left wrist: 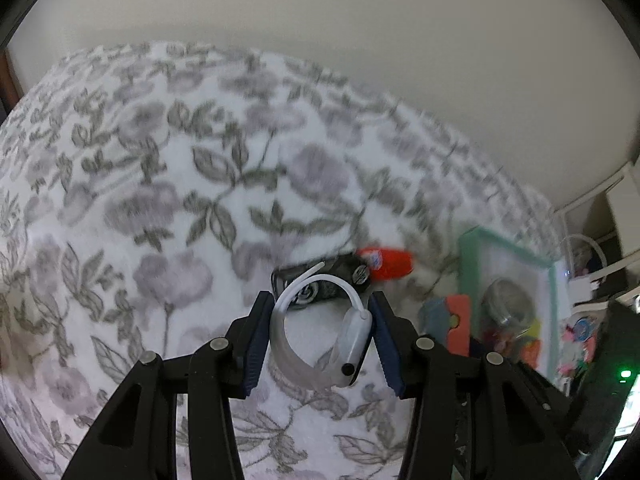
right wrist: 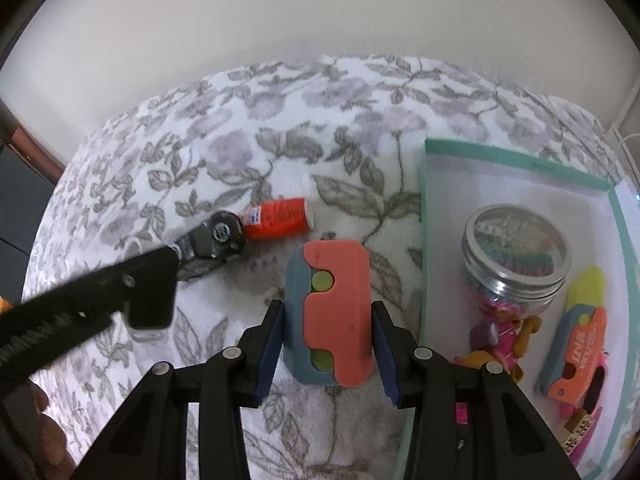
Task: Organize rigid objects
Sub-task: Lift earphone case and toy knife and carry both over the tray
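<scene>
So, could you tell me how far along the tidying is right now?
Done: a glass jar and an orange toy already lie in the teal-rimmed box. In hand: the left gripper holds a white smartwatch; the right gripper holds a coral-and-blue toy. Left on the blanket: an orange thread spool and a black gadget.

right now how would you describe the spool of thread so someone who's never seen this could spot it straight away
Start at the floral blanket and find the teal-rimmed box on its right side. Left of that box, on the bare blanket, lies the spool of thread on its side. It is the only bright orange cylinder there, with a small label at one end, next to a black metal tool.
</scene>
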{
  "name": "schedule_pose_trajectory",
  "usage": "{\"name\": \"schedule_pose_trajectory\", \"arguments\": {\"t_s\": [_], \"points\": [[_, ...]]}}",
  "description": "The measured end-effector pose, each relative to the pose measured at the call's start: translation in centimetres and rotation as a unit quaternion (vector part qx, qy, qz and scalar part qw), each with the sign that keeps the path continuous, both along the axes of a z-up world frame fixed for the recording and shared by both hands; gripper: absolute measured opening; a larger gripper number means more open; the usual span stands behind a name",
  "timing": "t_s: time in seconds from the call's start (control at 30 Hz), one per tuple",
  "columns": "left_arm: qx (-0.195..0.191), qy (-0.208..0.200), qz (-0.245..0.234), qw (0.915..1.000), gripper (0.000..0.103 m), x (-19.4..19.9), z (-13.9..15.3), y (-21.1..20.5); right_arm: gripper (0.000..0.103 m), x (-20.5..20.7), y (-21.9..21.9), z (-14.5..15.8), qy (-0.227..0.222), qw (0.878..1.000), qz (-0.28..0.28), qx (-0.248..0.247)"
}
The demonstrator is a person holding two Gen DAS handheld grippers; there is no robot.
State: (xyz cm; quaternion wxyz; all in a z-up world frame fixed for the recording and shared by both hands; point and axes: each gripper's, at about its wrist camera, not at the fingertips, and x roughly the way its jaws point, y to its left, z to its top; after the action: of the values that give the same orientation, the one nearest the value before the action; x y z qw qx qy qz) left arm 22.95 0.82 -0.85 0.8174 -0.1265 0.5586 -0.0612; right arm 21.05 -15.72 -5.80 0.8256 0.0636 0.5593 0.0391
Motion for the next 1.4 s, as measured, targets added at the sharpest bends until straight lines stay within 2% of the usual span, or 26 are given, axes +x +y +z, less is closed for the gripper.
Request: {"name": "schedule_pose_trajectory", "arguments": {"t_s": [0.2,0.4,0.63,0.97,1.23,1.4], "points": [[-0.010,-0.064,0.004,0.9979,0.050,-0.8,4.4,0.7,0.045,-0.4,-0.8,3.3,-0.035,0.999,-0.006,0.009],[-0.012,-0.110,-0.001,0.9939,0.050,-1.4,7.2,-0.3,0.045,-1.2,-2.5,6.9,-0.074,0.997,-0.023,-0.005],[-0.012,-0.121,-0.022,0.9924,0.050,-1.8,7.9,-2.2,0.045,-1.9,-6.3,9.2,-0.096,0.992,-0.059,-0.049],[-0.012,-0.130,-0.058,0.9897,0.050,-2.6,8.2,-6.3,0.045,-3.3,-12.2,10.1,-0.098,0.985,-0.115,-0.078],[-0.020,-0.138,-0.123,0.9827,0.050,-3.7,8.1,-11.8,0.045,-4.5,-16.3,10.2,-0.092,0.978,-0.161,-0.098],[-0.023,-0.129,-0.172,0.9763,0.050,-4.5,6.7,-15.8,0.045,-5.1,-18.6,10.3,-0.085,0.973,-0.188,-0.107]]}}
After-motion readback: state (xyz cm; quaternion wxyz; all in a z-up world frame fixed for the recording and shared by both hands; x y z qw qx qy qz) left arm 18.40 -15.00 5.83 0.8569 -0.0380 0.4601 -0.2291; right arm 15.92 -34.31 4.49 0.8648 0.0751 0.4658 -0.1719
